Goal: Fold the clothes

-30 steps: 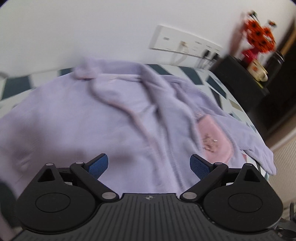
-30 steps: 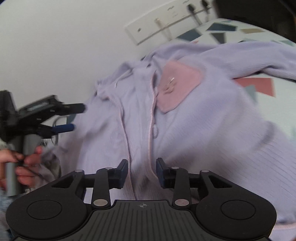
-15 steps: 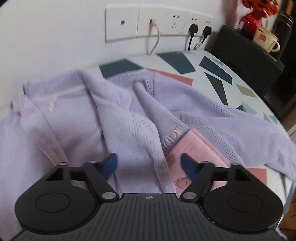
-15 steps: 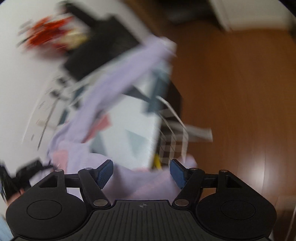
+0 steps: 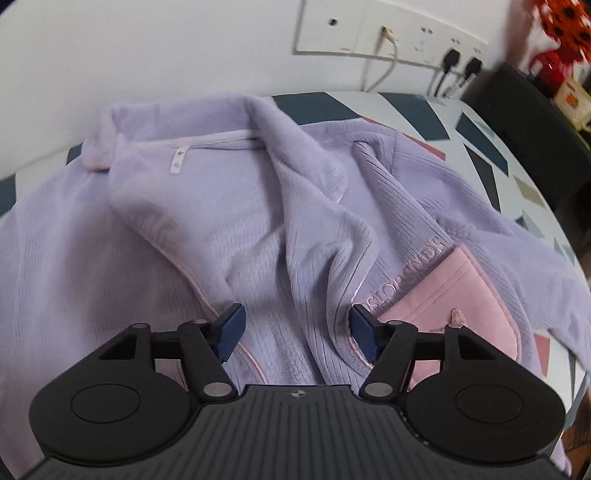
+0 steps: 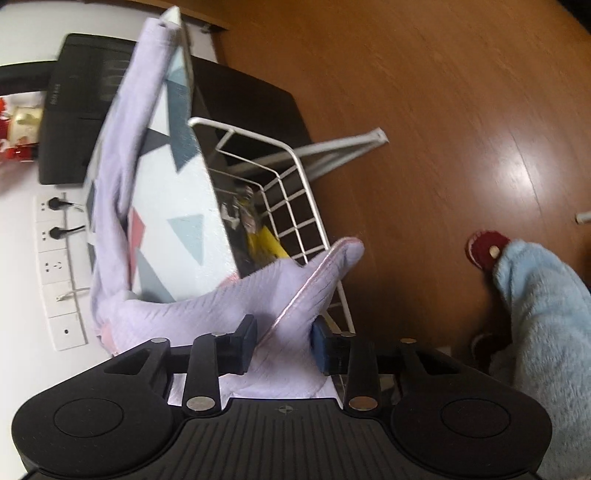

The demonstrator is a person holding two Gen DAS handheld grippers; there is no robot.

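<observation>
A table (image 5: 436, 107) with a white top printed in dark blue, grey and red triangles stands against a white wall, and a lilac ribbed jacket (image 5: 229, 236) lies spread open across most of it, collar toward the far wall. One sleeve runs along the far right part of the top. On the right front panel sits a pink pocket (image 5: 458, 295) below raised lettering. A black cabinet (image 5: 532, 122) stands to the far right, with a mug and red-orange flowers on top, both blurred. A strip of wall sockets (image 5: 384, 33) with plugged cables lies behind the table.

In the right wrist view, which is rolled sideways, a white wire basket (image 6: 295, 206) hangs under the table edge above a brown wooden floor. A fuzzy light-blue sleeve (image 6: 539, 317) shows at the near right.

The left gripper (image 5: 295, 328) hovers low over the jacket's open front, its blue pads apart and opening, with only loose fabric beneath them. The right gripper (image 6: 282, 345) is closing on a pink-trimmed hem corner of the jacket hanging off the table's near edge; both pads press the cloth.
</observation>
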